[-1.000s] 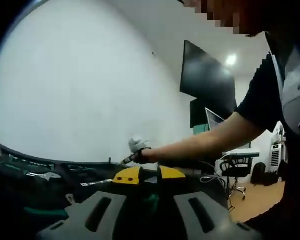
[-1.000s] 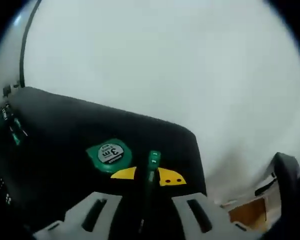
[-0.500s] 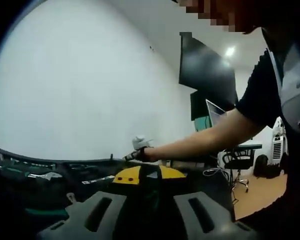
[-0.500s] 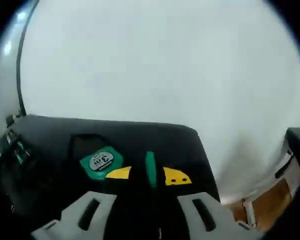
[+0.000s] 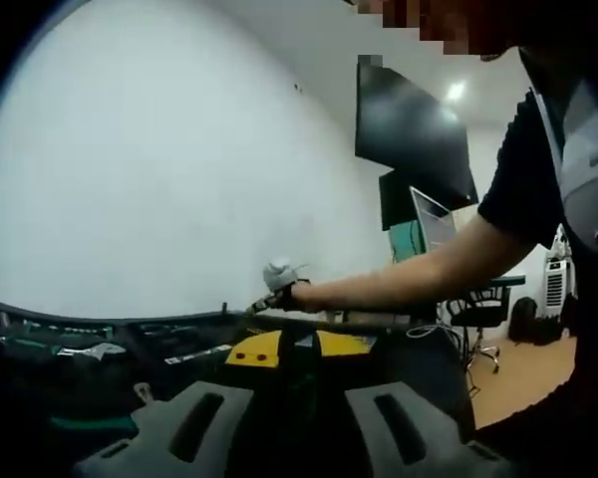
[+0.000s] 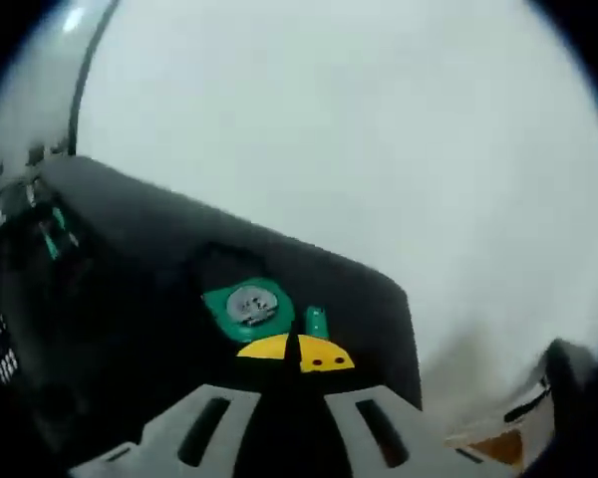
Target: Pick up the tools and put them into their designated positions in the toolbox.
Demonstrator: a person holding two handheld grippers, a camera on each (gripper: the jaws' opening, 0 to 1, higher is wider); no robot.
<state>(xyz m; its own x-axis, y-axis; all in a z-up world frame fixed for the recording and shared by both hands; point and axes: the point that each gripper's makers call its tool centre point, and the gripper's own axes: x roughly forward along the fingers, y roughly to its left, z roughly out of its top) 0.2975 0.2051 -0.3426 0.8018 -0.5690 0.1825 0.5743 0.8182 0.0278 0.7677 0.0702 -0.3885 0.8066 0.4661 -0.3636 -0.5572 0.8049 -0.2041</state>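
Note:
In the left gripper view my left gripper [image 5: 297, 345] has its yellow-tipped jaws pressed on a dark tool [image 5: 299, 398] that fills the narrow gap between them. Beyond it lies the open black toolbox [image 5: 179, 344], with green-handled tools [image 5: 40, 334] in slots at the left. A person's bare arm [image 5: 399, 284] reaches in from the right. In the right gripper view my right gripper [image 6: 297, 352] is shut, yellow tips touching, over the black toolbox [image 6: 130, 259]. A round green tape measure [image 6: 247, 305] sits in a recess just past the tips. A small green tool end [image 6: 316, 322] shows beside it.
A white wall [image 5: 159, 159] stands behind the toolbox. In the left gripper view a black screen [image 5: 409, 129] hangs on the wall at the right, with a desk, an office chair [image 5: 473, 329] and wooden floor below. More green tools [image 6: 50, 234] sit at the left of the right gripper view.
The right gripper's jaws have gone from apart with a green tool between them to touching. Its view rolled, and the tape measure now lies nearer the tips. The left view barely shifted.

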